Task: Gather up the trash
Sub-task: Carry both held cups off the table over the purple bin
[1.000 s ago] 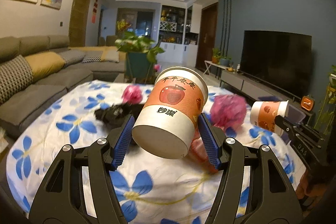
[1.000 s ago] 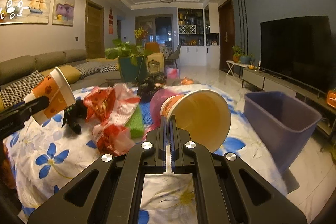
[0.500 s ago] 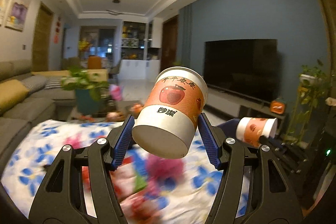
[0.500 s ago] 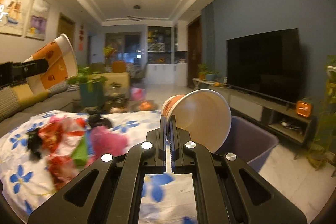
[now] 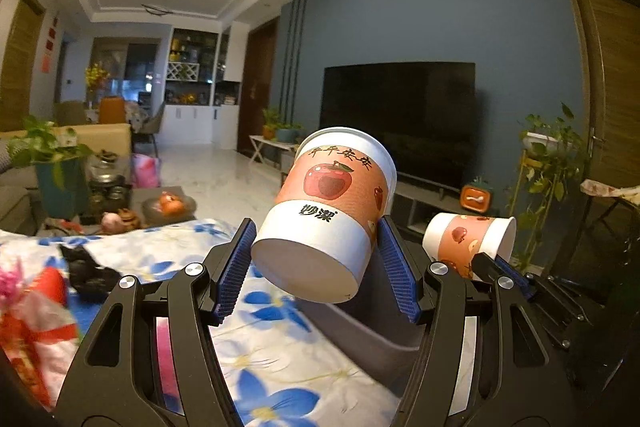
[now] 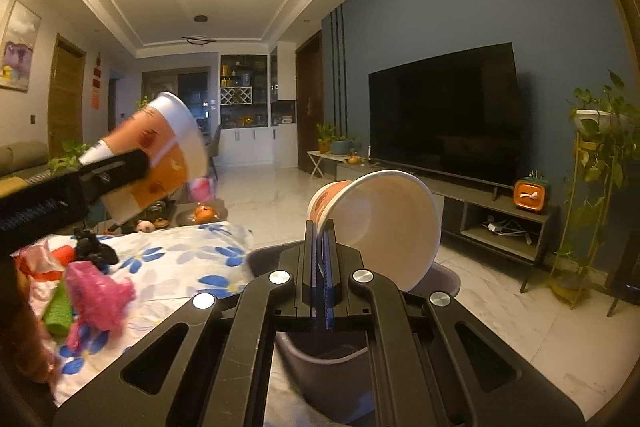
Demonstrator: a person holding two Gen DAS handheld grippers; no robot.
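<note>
Left gripper [image 5: 316,263] clamped wide, near level; right gripper [image 6: 322,247] pinched tight.

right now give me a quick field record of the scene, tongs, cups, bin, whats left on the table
left tongs: closed on the sides of a paper cup, base toward the camera
right tongs: shut on the rim wall of a second paper cup, mouth toward the camera
bin: grey, on the floor beside the table, below the right tongs
table: blue-flower cloth
trash left on table: pink wad, green piece, black clump, red wrapper
</note>
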